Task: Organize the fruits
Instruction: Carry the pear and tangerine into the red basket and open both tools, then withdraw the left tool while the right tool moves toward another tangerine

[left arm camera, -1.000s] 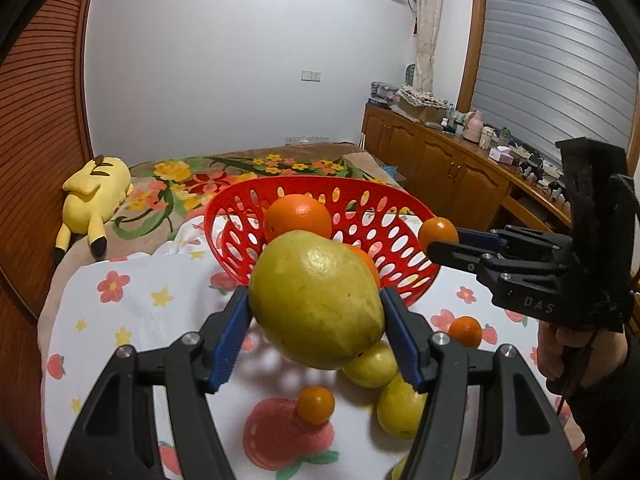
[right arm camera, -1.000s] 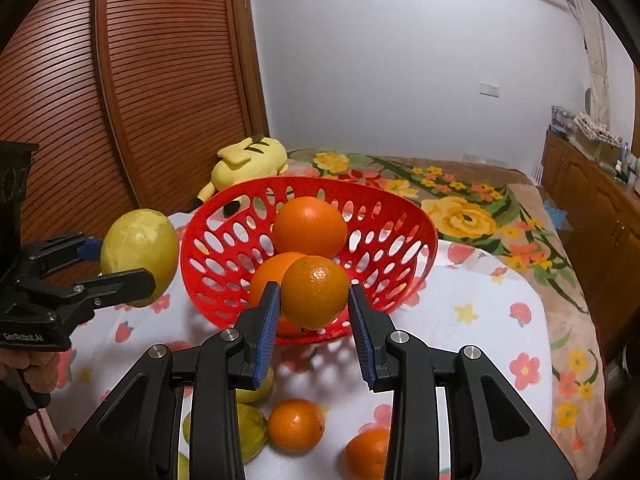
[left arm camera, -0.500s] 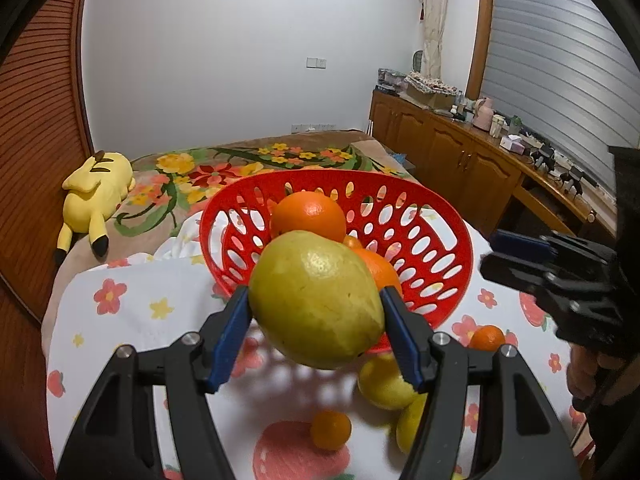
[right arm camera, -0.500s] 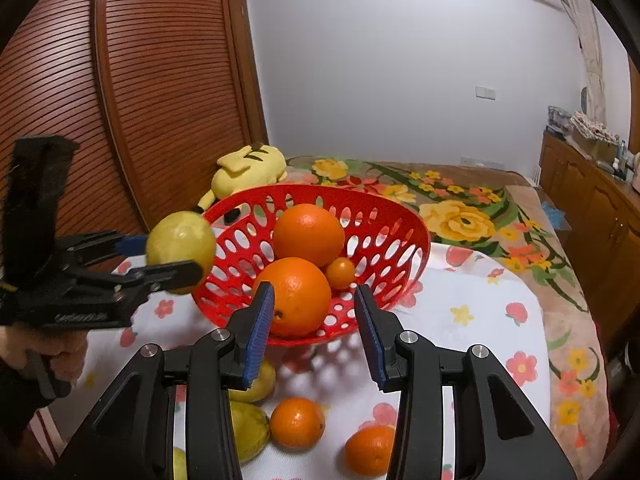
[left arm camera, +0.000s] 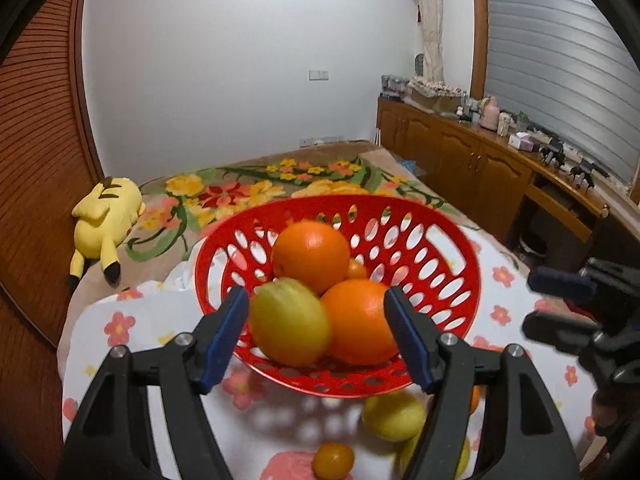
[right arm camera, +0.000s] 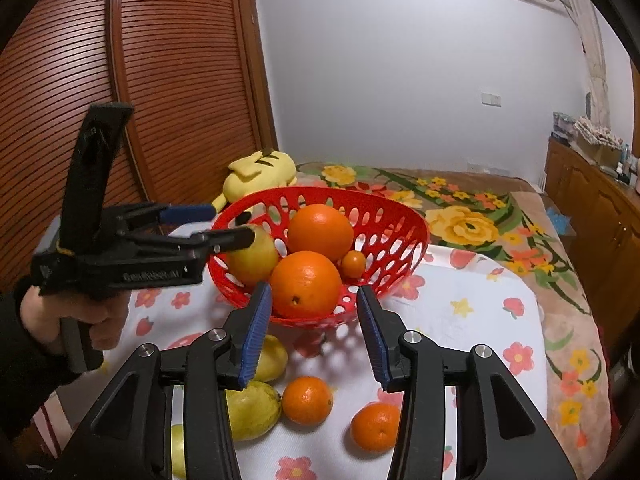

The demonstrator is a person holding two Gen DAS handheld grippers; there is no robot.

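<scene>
Resting in the perforated red plastic basket (right arm camera: 320, 216) beside two large oranges (right arm camera: 306, 284), the yellow-green lemon (left arm camera: 289, 322) sits between the released left gripper (left arm camera: 316, 334) fingers, while the right gripper (right arm camera: 314, 330) hovers spread and empty.

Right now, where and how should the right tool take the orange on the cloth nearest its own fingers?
Grip the orange across its widest middle, coming down from above with the right tool, which is open. It is round and sits free on the cloth, but a lemon lies close on one side, so I would set the fingers front and back rather than side to side.
</scene>
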